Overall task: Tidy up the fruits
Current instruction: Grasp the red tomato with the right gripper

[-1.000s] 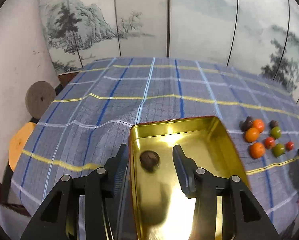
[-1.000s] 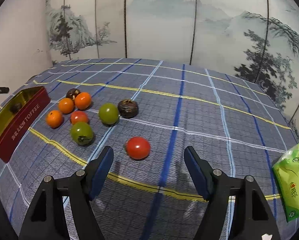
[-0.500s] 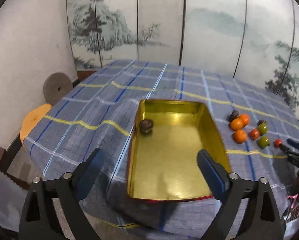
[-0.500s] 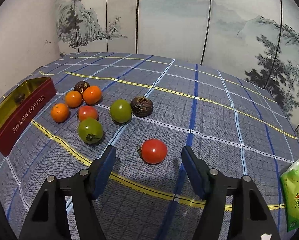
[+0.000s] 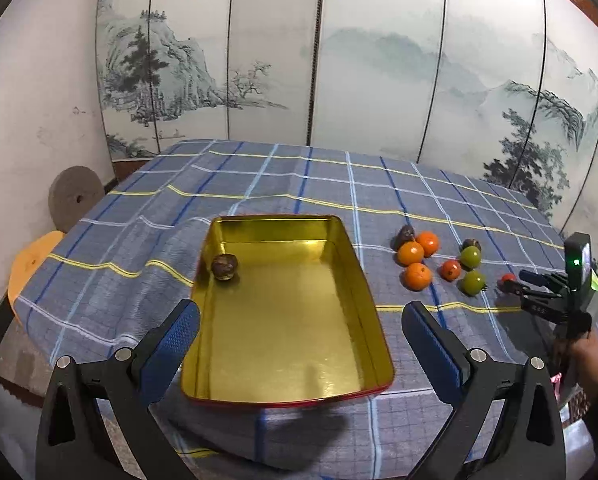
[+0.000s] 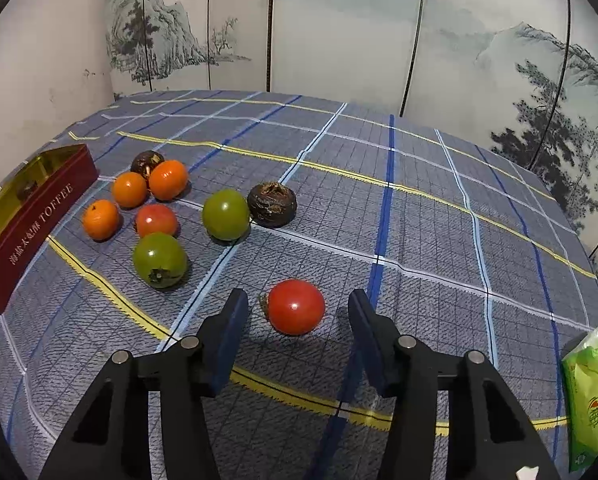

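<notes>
A: What do we note as changed over the last second?

B: The left hand-held gripper (image 5: 301, 326) has drawn back from the tin (image 5: 361, 280), jaws now wide and empty; the dark fruit (image 5: 224, 267) it hovered over lies alone in the tin's far-left corner. Meanwhile the right hand-held gripper (image 6: 297, 320) has closed in on the red tomato (image 6: 296, 306), which now sits between its open jaws, untouched as far as we can tell.

A: And for the task?

B: We judge one fruit stowed and the tomato next; eight others wait in a cluster on the tabletop (image 6: 419, 220).

A: What does each view add?

B: The left view shows the tin's gold interior and the right gripper from outside, though there the tomato is small and half hidden. The right view shows the tin's red "TOFFEE" side, each fruit clearly, and a green packet (image 6: 591, 396) at the right edge.
</notes>
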Demonstrator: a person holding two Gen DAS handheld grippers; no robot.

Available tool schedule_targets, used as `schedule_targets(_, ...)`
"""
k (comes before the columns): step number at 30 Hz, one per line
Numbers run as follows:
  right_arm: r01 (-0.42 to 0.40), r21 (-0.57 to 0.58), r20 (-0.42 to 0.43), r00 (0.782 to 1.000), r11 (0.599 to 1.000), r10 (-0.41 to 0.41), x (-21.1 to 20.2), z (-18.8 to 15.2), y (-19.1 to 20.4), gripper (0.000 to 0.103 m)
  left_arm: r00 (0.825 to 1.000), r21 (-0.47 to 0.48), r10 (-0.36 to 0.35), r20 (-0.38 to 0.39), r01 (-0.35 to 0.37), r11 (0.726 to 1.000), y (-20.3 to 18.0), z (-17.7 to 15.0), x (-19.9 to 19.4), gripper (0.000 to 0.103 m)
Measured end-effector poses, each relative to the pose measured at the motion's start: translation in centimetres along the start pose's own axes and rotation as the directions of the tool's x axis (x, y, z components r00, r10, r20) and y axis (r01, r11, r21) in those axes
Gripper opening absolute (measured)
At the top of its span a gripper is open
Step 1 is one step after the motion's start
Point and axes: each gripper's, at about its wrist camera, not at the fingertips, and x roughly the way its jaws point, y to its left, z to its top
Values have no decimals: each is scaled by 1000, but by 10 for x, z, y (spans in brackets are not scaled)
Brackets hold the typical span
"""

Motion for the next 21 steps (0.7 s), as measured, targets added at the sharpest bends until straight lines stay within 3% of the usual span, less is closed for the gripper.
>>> schedule_targets(3, 24, -27, -26, 999, 999, -25, 8, 4, 4, 47, 1000, -3, 13, 7, -13, 1000, -3, 1, 2, 101)
schedule_targets(6, 17, -30, -73, 997, 999, -19, 19, 6, 5, 31, 999, 22, 37, -18, -37, 999, -7, 2, 7, 100)
schedule_targets(21, -12, 15, -37, 999, 1000, 13, -4, 7, 16, 30, 984, 142, 176, -11, -172, 975, -13, -7, 20, 101)
